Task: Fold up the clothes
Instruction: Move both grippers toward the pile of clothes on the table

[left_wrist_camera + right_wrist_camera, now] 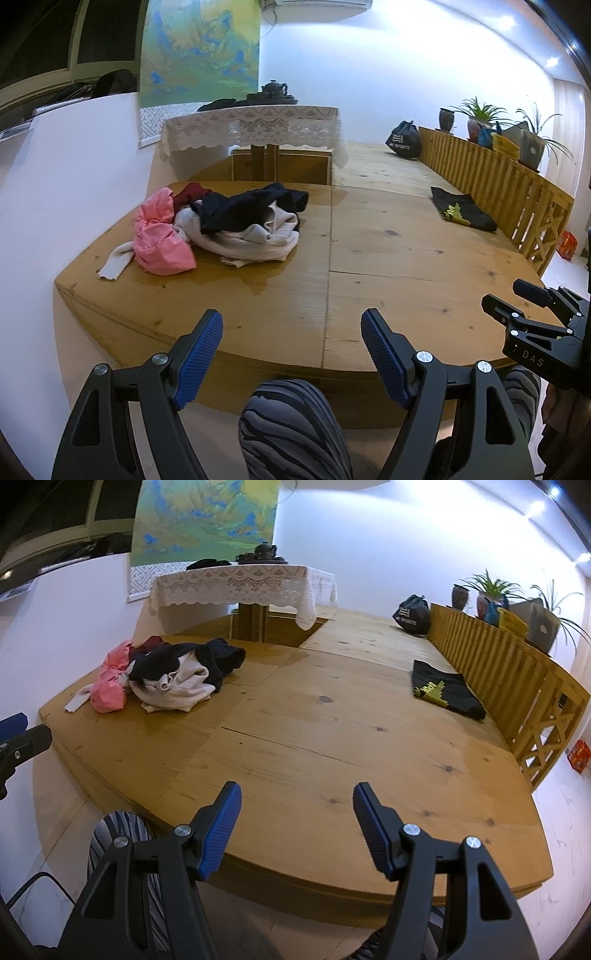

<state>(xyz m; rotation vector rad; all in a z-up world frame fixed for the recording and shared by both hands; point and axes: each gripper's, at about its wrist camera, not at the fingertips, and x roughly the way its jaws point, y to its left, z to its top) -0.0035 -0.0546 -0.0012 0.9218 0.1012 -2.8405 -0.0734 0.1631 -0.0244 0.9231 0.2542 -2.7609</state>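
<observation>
A heap of unfolded clothes (pixel 236 225) lies on the far left of the wooden table (pixel 388 277): a pink garment (pixel 159 236), a cream sweater (pixel 255 240), a dark navy piece (pixel 251 206) and a dark red one. The heap also shows in the right wrist view (pixel 173 679). A folded black garment with a yellow print (pixel 461 214) lies at the far right by the fence; it shows in the right wrist view (pixel 443 690) too. My left gripper (pixel 291 328) is open and empty over the table's near edge. My right gripper (pixel 297 801) is open and empty beside it.
A wooden slat fence (pixel 498 672) with potted plants (pixel 487 587) borders the table's right side. A black bag (pixel 413 614) sits at the far right. A lace-covered small table (pixel 240 583) with a teapot stands behind. My striped knees (pixel 291 428) are under the near edge.
</observation>
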